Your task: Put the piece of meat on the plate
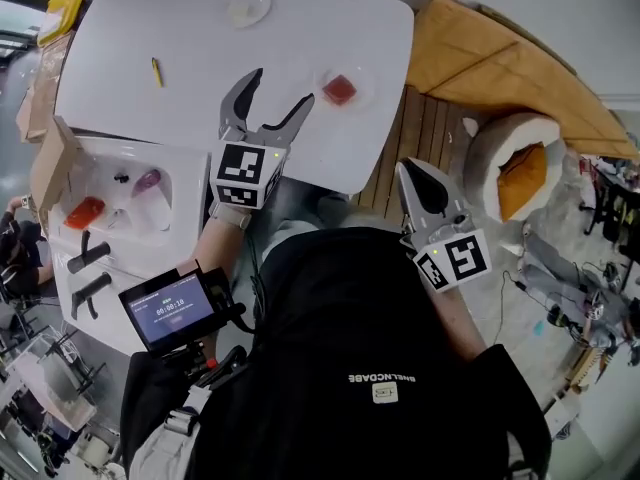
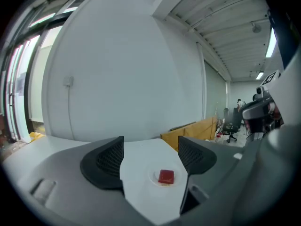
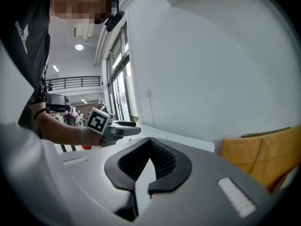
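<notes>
Though small, "00:00:10" on screen [image 1: 172,311] near left gripper [image 1: 284,85].

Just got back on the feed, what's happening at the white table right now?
A person works with two handheld grippers. The red piece of meat already lies on the small plate on the white table. The left gripper hovers near it, jaws open and empty. The right gripper is shut, holding nothing, beyond the table's edge.
</notes>
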Motion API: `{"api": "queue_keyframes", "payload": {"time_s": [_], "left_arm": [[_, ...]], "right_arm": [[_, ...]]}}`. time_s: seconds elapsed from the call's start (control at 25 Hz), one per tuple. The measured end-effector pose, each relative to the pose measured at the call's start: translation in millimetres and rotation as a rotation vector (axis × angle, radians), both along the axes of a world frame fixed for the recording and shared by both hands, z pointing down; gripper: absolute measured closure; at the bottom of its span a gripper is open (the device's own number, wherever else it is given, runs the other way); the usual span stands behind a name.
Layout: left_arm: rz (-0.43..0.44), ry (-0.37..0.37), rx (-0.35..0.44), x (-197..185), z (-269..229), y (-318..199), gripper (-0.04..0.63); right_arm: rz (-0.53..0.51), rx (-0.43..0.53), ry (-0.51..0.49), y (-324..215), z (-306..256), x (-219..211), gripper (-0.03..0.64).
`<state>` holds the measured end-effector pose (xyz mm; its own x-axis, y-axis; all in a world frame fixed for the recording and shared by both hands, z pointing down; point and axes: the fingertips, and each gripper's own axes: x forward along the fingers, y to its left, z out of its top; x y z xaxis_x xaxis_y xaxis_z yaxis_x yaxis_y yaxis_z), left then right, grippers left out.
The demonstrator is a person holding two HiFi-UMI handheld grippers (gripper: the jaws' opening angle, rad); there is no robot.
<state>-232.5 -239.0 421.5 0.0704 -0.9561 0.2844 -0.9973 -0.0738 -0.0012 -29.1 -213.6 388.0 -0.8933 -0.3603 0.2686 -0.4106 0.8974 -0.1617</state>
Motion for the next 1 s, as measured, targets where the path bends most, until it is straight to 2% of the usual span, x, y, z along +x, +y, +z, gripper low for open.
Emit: {"api": "queue_keyframes", "payload": {"time_s": [0.32,0.48,0.68,0.76,0.84,0.92,1.0], "left_arm": [[-0.12,0.024,0.053,-42,-65,62,0.293],[-0.151,0.012,0.073,-50,-76,85,0.35],[-0.236,0.008,0.095,-66,-92,122,0.392],[-0.273,0.011,0.094,-71,-102,140,0.441],[-0.318,0.031,0.095,-76,-112,164,0.518],[-0.332,0.036,0.125,-78,-121,183,0.587],[-0.336,0.023,0.147,-77,-124,197,0.594]], "right_arm": [[-0.146,-0.033,-0.06,15,-35,-75,0.614],[-0.202,-0.04,-0.079,24,-40,-100,0.614],[-0.307,-0.047,-0.101,41,-43,-136,0.614],[-0.342,-0.046,-0.105,53,-47,-149,0.614],[-0.378,-0.043,-0.108,69,-52,-162,0.614],[-0.415,-0.037,-0.111,82,-57,-173,0.614],[-0.451,-0.034,-0.115,93,-61,-185,0.614]]}}
